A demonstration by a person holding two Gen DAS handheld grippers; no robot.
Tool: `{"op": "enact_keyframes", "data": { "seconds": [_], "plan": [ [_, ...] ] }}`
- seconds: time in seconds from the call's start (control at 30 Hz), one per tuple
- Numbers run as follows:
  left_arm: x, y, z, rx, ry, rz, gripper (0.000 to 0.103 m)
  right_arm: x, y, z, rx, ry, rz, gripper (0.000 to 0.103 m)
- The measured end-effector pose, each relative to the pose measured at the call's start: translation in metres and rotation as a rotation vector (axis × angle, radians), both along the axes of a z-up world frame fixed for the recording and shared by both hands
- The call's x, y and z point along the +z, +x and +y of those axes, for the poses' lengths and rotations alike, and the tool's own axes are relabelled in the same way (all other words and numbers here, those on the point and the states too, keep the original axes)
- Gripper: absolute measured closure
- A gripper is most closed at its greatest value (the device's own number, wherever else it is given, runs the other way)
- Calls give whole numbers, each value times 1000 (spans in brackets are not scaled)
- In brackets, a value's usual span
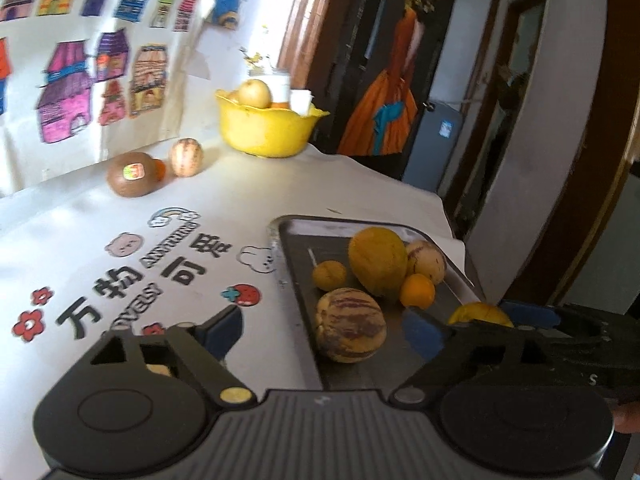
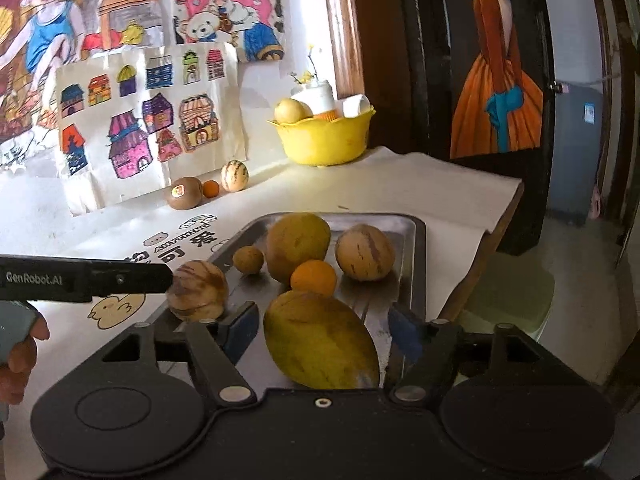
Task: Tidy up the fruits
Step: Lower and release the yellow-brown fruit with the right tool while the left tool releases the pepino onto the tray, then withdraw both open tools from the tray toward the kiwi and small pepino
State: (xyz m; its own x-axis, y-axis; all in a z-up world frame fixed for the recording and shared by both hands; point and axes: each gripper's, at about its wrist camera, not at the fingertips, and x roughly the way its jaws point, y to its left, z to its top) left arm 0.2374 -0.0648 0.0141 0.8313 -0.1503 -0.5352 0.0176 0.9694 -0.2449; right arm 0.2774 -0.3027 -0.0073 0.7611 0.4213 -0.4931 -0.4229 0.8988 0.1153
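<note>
A metal tray holds several fruits. Among them are a large yellow mango, an orange, a small yellow fruit and a striped melon. My left gripper is open, and a second striped melon rests on the tray between its blue pads, untouched. My right gripper is open around another yellow mango lying at the tray's near end, with narrow gaps at both pads.
A kiwi with a sticker, a small orange and a striped fruit sit by the wall. A yellow bowl with a pale fruit and white containers stands behind. The table edge drops off on the right.
</note>
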Motion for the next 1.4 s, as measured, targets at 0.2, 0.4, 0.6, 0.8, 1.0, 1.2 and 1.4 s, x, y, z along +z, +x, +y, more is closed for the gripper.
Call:
{"op": "enact_keyframes", "data": {
  "seconds": [0.2, 0.4, 0.6, 0.8, 1.0, 1.2, 1.4],
  "plan": [
    [4, -23, 18, 78, -52, 3, 1, 14, -24, 8, 27, -23, -40, 11],
    [7, -48, 35, 114, -61, 14, 1, 24, -55, 17, 32, -45, -48, 1],
    [10, -75, 49, 111, -30, 67, 1, 28, -80, 33, 19, -114, 29, 1],
    [13, -104, 61, 118, 24, 96, 1, 30, -107, 51, 90, -96, 113, 1],
    [18, -129, 70, 111, 83, 113, 1, 30, -134, 77, 164, -101, 175, 1],
    [25, -148, 86, 130, 111, 115, 1, 33, -150, 106, 243, -107, 233, 1],
    [31, -157, 112, 173, 160, 119, 1, 41, -148, 127, 293, -78, 311, 1]
  ]
}}
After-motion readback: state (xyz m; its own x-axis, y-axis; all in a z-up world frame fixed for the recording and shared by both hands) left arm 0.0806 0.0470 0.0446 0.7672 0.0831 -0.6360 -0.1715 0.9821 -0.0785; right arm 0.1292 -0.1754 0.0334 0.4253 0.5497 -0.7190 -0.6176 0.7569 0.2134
